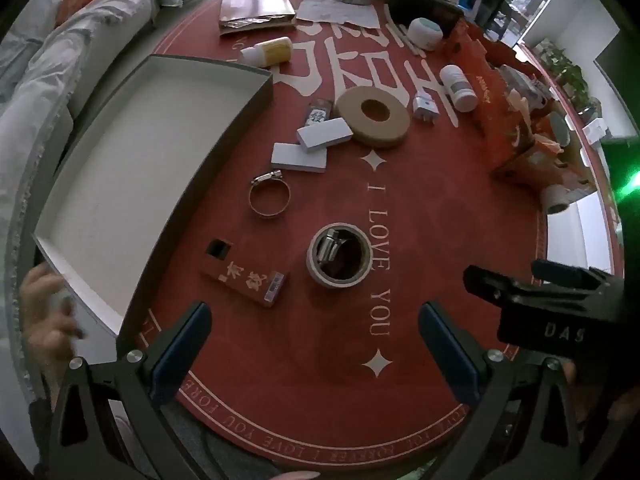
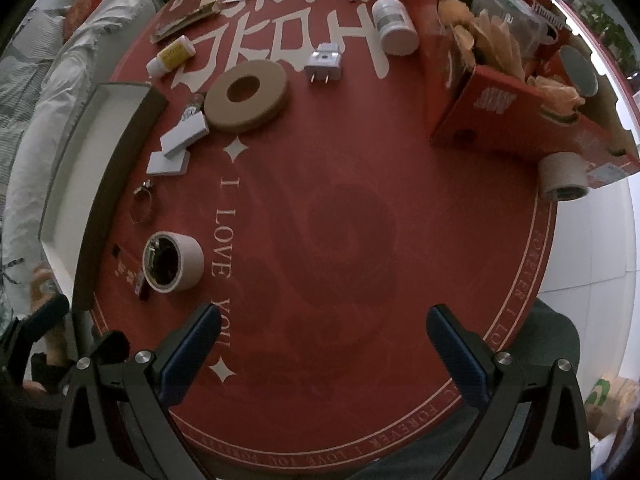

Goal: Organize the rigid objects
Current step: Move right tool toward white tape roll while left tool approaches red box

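Red cloth covers the round tabletop (image 1: pixel 440 240), and the loose pieces to be tidied lie in a ragged line along the right-hand wall of the open, white-lined box (image 1: pixel 120 168) that sits at the tabletop's left edge: a red matchbox-like pack (image 1: pixel 248 280) and a roll of tape (image 1: pixel 339 256) with something metal inside it lie closest to the near edge, then a hose clamp (image 1: pixel 270 196), two white blocks (image 1: pixel 312 146), a wide tan ring (image 1: pixel 374 116), a plug (image 1: pixel 425 107) and a white bottle (image 1: pixel 459 87) farther back. The left tongs (image 1: pixel 316 344) hover just short of the tape roll and the red pack, which lie straight ahead of them; the pack's long axis slants from near-right to far-left, towards the box. The right tongs (image 2: pixel 322 344) hang over bare cloth, with the tape roll (image 2: pixel 174 262) off to their left, so the left hand is judged the nearer one for a first pick. Both tongs are spread as wide as they go, holding and touching nothing
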